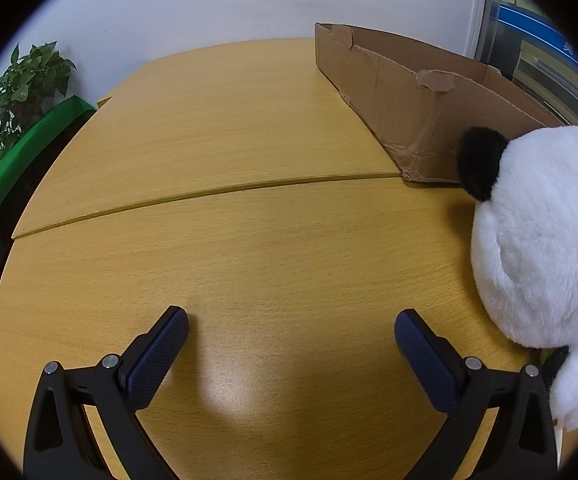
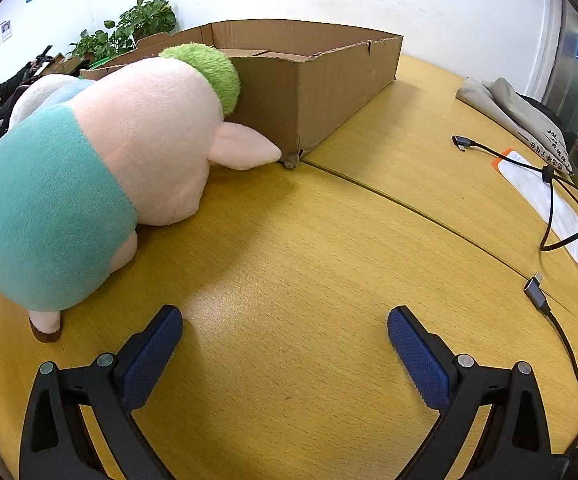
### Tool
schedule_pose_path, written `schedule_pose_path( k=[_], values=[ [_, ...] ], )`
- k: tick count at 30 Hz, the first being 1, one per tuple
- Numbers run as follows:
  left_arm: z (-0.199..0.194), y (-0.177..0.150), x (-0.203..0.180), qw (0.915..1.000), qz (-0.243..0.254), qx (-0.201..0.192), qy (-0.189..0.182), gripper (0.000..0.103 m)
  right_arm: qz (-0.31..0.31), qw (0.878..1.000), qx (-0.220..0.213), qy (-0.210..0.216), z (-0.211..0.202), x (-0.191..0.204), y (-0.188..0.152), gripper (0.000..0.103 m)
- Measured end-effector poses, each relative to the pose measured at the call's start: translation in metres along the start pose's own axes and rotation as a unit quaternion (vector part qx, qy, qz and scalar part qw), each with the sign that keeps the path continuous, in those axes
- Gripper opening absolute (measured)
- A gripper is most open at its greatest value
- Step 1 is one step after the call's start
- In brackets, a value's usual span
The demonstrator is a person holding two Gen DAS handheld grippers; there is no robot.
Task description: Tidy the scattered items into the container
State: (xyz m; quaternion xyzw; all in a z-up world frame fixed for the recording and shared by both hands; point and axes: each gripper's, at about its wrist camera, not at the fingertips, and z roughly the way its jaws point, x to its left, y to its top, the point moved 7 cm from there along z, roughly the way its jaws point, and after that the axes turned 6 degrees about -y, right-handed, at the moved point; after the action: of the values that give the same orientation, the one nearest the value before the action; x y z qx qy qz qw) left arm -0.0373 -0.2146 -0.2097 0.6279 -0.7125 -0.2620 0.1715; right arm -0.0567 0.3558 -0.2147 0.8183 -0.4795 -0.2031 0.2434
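White wall [image 1: 209, 0], wooden tabletop [image 1: 269, 248] (seamed), leafy potted plant [image 1: 21, 92].

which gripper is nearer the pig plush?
Right, probably. The pig plush lies just ahead-left of the open right gripper. The open left gripper sees only the panda plush, no pig.

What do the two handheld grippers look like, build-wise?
Both match: left gripper and right gripper have black angular plastic frames with silver rivets and dark blue textured pads on the fingers. No cables, markings or sleeves visible on either.

Pig plush [image 2: 101, 168], panda plush [image 1: 541, 240] beside box [image 2: 313, 92]
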Motion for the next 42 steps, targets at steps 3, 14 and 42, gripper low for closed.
schedule_pose_path(
  k=[3, 14, 42],
  values=[
    [0.0, 0.0, 0.0, 1.0, 0.0, 0.0, 0.0, 0.103, 0.0, 1.0, 0.0, 0.0, 0.0, 0.0, 0.0, 0.103],
    [-0.001, -0.002, -0.003, 0.9999, -0.009, -0.001, 0.007, 0.103, 0.001, 1.0, 0.0, -0.001, 0.0, 0.0, 0.0, 0.103],
    [-0.179, -0.015, -0.168, 0.986, -0.042, -0.153, -0.052, 0.102, 0.002, 1.0, 0.0, -0.002, 0.003, 0.003, 0.005, 0.103]
  ],
)
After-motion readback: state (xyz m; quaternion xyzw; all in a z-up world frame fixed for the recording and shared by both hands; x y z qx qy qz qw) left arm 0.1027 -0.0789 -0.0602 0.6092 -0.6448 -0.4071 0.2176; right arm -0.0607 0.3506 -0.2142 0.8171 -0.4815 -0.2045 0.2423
